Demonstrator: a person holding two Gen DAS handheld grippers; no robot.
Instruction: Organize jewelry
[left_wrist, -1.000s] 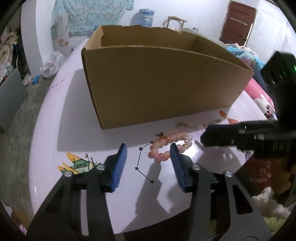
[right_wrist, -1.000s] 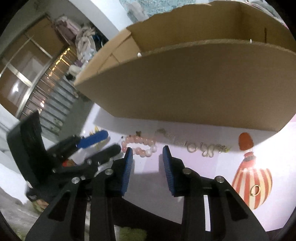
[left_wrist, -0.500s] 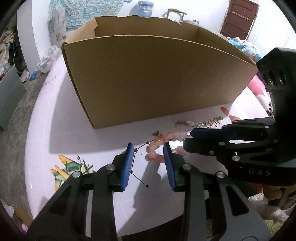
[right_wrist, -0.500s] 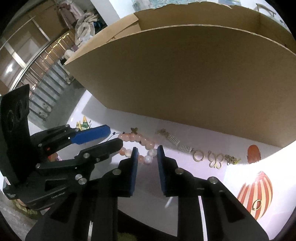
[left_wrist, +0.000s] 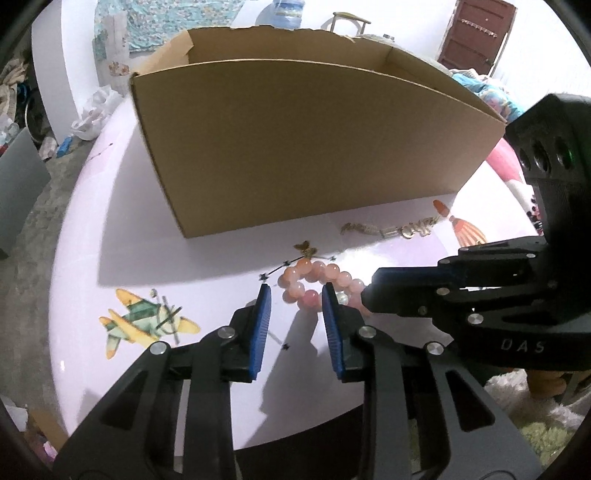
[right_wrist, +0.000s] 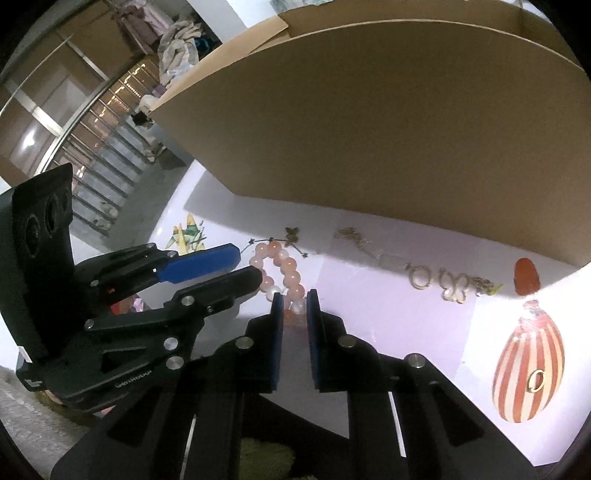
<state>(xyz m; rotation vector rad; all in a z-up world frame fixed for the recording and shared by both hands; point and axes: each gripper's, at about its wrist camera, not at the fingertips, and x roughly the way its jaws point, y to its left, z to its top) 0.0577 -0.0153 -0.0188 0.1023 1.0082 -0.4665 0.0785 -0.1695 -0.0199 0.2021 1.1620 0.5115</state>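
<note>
A pink bead bracelet (left_wrist: 311, 281) lies on the white table in front of an open cardboard box (left_wrist: 295, 147). My left gripper (left_wrist: 296, 301) is partly open, its blue pads on either side of the bracelet's near beads. My right gripper (right_wrist: 294, 301) has narrowed onto the bracelet (right_wrist: 284, 271), with beads between its pads; it shows in the left wrist view (left_wrist: 388, 291) coming in from the right. A gold chain (right_wrist: 365, 245), a gold ring (right_wrist: 421, 277) and a butterfly piece (right_wrist: 456, 288) lie to the right along the box (right_wrist: 369, 129).
The table (left_wrist: 129, 258) bears printed pictures: a plane (left_wrist: 144, 323) at left, a striped balloon (right_wrist: 528, 369) at right with a small gold ring (right_wrist: 535, 380) on it. The box wall stands close behind the jewelry. The table's front edge is near my grippers.
Both grippers have moved in on the bracelet. The right gripper has narrowed from open to closed on its beads. The left gripper narrowed, then opened a little.
</note>
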